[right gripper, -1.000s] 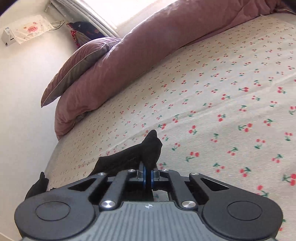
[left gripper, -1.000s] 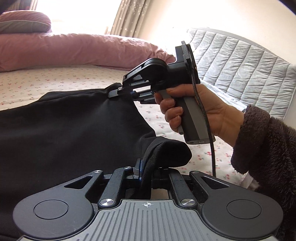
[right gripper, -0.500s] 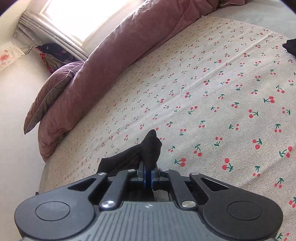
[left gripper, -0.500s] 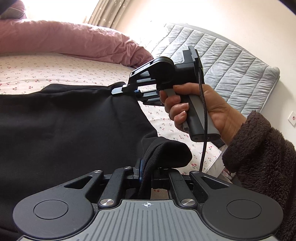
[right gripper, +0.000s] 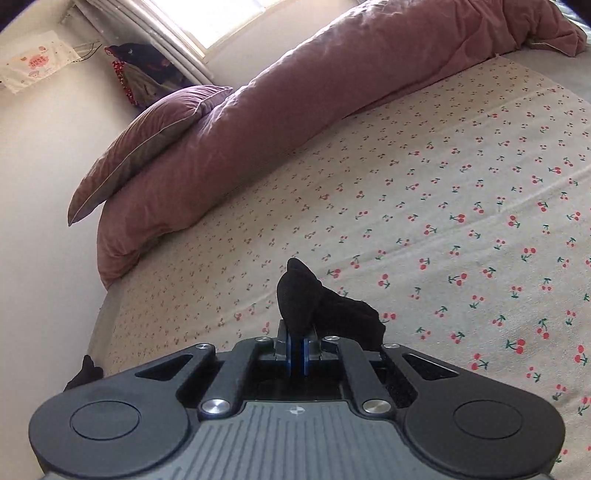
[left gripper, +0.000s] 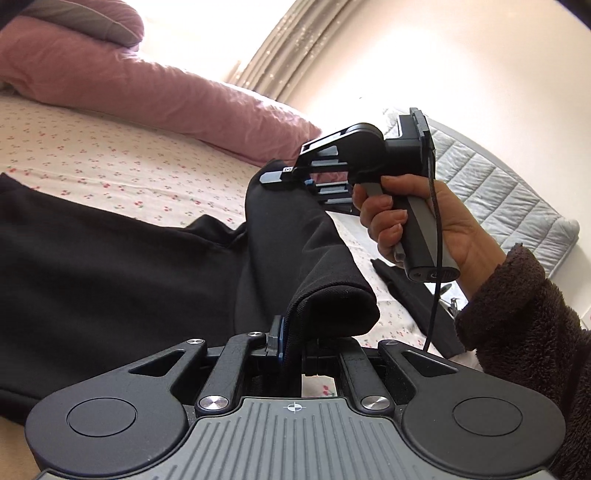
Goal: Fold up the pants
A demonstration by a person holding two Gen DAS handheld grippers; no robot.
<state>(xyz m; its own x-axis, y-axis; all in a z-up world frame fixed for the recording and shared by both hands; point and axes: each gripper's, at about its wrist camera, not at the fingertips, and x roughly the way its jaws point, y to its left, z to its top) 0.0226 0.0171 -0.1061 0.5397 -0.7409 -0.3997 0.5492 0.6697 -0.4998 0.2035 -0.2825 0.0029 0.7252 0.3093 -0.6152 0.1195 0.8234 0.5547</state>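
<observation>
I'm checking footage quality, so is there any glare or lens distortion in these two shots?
Left wrist view: the window behind the curtain is blown out and the headboard bows from fisheye. Right wrist view: the window glares and the black pants lose detail.

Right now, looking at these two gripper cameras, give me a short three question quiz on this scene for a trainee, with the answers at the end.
1. True or false: both the left gripper and the right gripper are shut on the black pants.
2. What do the pants lie on? A) a wooden floor B) the cherry-print bed sheet C) a chair
3. Fill in: the pink duvet is bunched along the far side of the ____.

Key
1. True: black cloth sits pinched between each pair of fingers.
2. B
3. bed
</observation>
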